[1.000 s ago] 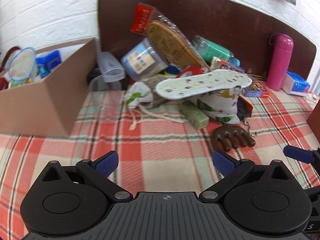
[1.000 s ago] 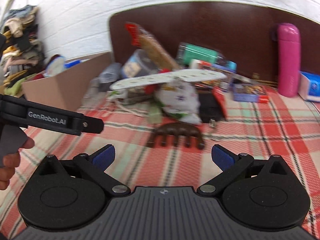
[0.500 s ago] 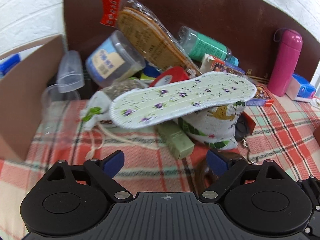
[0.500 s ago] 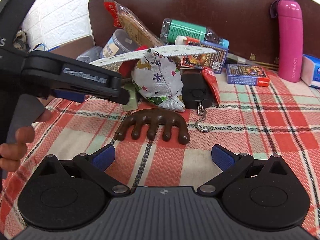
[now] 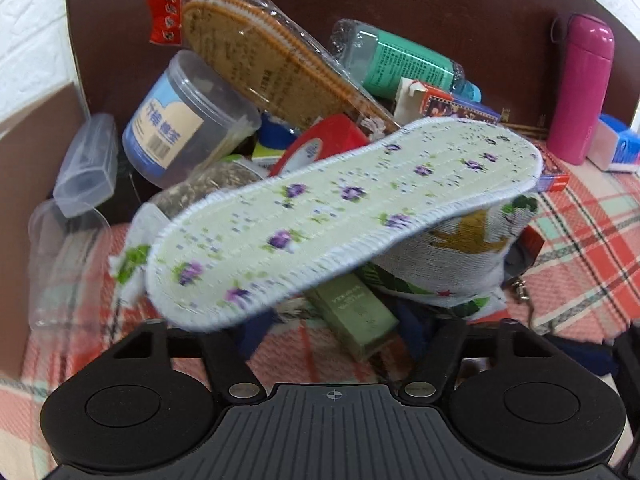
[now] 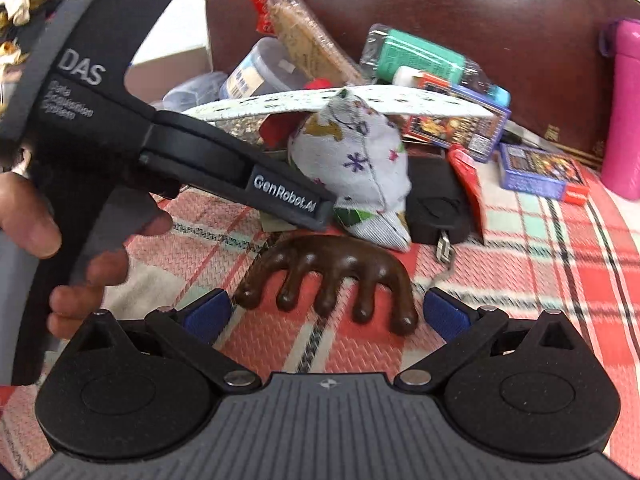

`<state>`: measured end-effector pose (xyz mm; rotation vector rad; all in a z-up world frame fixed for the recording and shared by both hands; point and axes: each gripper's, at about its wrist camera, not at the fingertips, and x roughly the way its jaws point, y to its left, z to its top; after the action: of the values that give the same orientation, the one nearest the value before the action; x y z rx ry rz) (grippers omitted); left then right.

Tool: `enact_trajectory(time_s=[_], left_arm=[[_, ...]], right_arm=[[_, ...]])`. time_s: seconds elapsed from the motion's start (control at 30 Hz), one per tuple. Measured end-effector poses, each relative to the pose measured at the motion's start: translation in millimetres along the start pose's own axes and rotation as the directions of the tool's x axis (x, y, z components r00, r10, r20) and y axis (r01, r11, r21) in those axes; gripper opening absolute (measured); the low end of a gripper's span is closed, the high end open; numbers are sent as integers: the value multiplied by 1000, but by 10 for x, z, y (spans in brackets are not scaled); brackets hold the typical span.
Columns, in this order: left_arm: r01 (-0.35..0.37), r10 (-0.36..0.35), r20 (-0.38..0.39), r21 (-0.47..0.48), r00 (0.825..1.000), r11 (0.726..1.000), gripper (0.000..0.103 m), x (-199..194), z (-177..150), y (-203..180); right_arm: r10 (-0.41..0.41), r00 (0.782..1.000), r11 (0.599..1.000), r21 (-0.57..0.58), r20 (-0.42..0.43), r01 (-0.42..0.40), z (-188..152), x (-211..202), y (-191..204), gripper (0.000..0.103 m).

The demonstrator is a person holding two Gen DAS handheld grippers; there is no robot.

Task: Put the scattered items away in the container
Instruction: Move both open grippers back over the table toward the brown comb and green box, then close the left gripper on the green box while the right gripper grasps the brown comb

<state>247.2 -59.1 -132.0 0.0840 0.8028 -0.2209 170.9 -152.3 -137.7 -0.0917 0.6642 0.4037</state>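
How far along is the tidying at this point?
Done: cannot tell, since only the box wall shows, not its inside. In hand: nothing is gripped. The left tongs are open under the insole's near end, and the right tongs are open astride the comb. Left: the pile, with the jar, bottle and pouch, plus the flask standing apart.

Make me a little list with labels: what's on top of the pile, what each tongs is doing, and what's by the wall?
top of pile: flowery insole lying on a printed pouch
left tongs: at the pile under the insole, finger state hidden
right tongs: open, around a brown massage comb
by the wall: pink bottle, upright
cloth: red plaid
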Motion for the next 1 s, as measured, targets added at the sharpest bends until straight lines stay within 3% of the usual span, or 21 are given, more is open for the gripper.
enact_trajectory(time_s=[0.03, 0.1, 0.13, 0.17, 0.53, 0.6, 0.67, 0.77, 0.83, 1.0], left_arm=[[3, -3, -1, -9, 1000, 1000, 56, -13, 3, 38], [7, -7, -7, -25, 1000, 1000, 27, -38, 14, 120], [9, -9, -11, -31, 1000, 999, 24, -51, 21, 163], [12, -13, -15, -38, 1000, 999, 23, -66, 23, 201], [27, -28, -40, -27, 999, 999, 19, -574, -448, 375], [28, -30, -52, -39, 998, 999, 20, -700, -564, 439], [32, -35, -63, -50, 997, 998, 22, -823, -677, 500], [35, -38, -62, -56, 997, 998, 48, -951, -785, 544], [20, -23, -53, -55, 998, 998, 59, -998, -821, 549], [27, -30, -47, -72, 998, 997, 60, -942, -779, 524]], right_arm=[[2, 1000, 1000, -3, 1, -2, 18, 32, 6, 103], [2, 1000, 1000, -4, 2, -2, 48, 73, 15, 102], [0, 1000, 1000, -1, 1, 0, 59, 80, 18, 101], [-2, 1000, 1000, 2, 0, 2, 71, 87, 20, 95], [18, 998, 999, 34, -65, -16, -169, -342, 133, 95], [30, 996, 998, 50, -82, -26, -227, -465, 177, 96], [97, 991, 992, 87, -94, -89, -270, -592, 177, 98], [186, 979, 978, 114, -81, -176, -308, -768, 119, 97], [138, 988, 987, 86, -67, -132, -291, -840, 66, 97], [55, 997, 996, 75, -59, -50, -244, -934, -88, 87]])
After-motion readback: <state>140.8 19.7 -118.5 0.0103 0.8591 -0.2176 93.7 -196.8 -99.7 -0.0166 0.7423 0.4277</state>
